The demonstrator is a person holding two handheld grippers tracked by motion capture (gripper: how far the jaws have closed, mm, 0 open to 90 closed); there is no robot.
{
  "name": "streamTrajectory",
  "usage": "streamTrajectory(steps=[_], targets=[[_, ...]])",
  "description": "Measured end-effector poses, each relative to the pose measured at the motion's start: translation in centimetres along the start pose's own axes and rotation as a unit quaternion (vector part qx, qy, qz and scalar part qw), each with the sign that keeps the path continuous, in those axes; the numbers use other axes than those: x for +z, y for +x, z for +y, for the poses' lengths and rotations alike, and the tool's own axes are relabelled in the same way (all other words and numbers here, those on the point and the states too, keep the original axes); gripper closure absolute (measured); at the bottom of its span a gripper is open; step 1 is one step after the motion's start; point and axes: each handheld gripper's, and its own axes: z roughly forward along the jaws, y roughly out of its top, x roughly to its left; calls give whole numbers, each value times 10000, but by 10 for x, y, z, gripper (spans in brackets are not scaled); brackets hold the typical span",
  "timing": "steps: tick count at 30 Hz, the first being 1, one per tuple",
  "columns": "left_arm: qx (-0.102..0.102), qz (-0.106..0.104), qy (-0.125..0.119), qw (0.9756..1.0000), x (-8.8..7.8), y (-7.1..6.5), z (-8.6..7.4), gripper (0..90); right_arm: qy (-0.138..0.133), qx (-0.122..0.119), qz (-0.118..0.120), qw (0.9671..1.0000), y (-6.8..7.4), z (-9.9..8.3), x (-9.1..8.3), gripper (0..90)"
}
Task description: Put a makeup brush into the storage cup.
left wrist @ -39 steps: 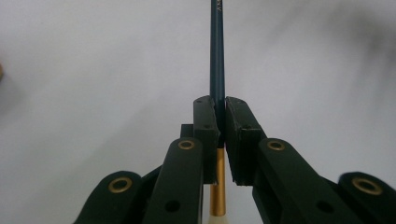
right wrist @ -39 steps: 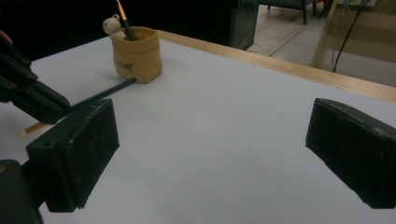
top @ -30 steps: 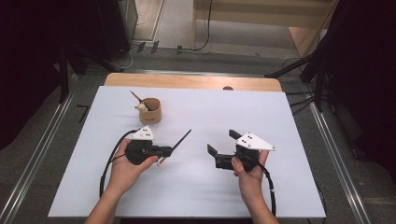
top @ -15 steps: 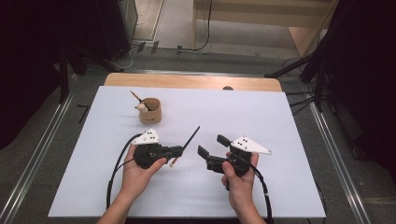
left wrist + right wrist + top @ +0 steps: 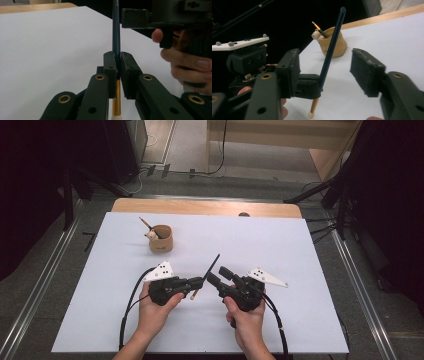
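A person at a white table [image 5: 300, 250] holds a pencil [image 5: 210, 268] between two hand-held tools, midway through what looks like a hand-over. The left gripper [image 5: 196, 283] has its jaws clamped together on the pencil low on its dark shaft, just above the gold band and the pale eraser tip; the left gripper view shows both black pads pressed flat against the shaft [image 5: 116, 37], which stands up from the jaws. The right gripper [image 5: 219, 275] sits just beside it near the table's front edge, its jaws apart on either side of the pencil; they have just been closing in, but the right gripper view shows clear gaps between the pads and the shaft [image 5: 331, 47], so no second grip is made yet. Well behind both tools, towards the far left of the table, stands a small tan cup [image 5: 161, 239] that already holds another pencil [image 5: 147, 224] beside a small pale figure. Judged from this, the pick-up is done and the pencil is lifted off the table; what remains is for the right jaws to close on the shaft, the left to let go, and the pencil probably to go into the cup.
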Motion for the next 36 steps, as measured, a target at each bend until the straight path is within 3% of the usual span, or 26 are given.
streamTrajectory(steps=[4, 10, 15, 28, 34, 36], targets=[[45, -60, -36, 10000, 1, -3, 1, 843, 35, 205, 82, 9998, -4, -4, 3, 477], [69, -83, -52, 9999, 5, -8, 0, 843, -128, 522, 527, 9972, -10, -9, 6, 630], [108, -55, -72, 9999, 6, -9, 0, 843, -171, 774, 654, 9947, -14, -13, 6, 668], [112, -63, -75, 9999, 8, -11, -1, 843, -154, 848, 850, 9927, -16, -16, 10, 751], [116, -64, -80, 9999, 8, -11, -1, 843, -118, 819, 809, 9933, -16, -17, 10, 811], [102, -73, -114, 9999, 7, -11, -1, 843, -139, 745, 693, 9947, -17, -17, 9, 852]])
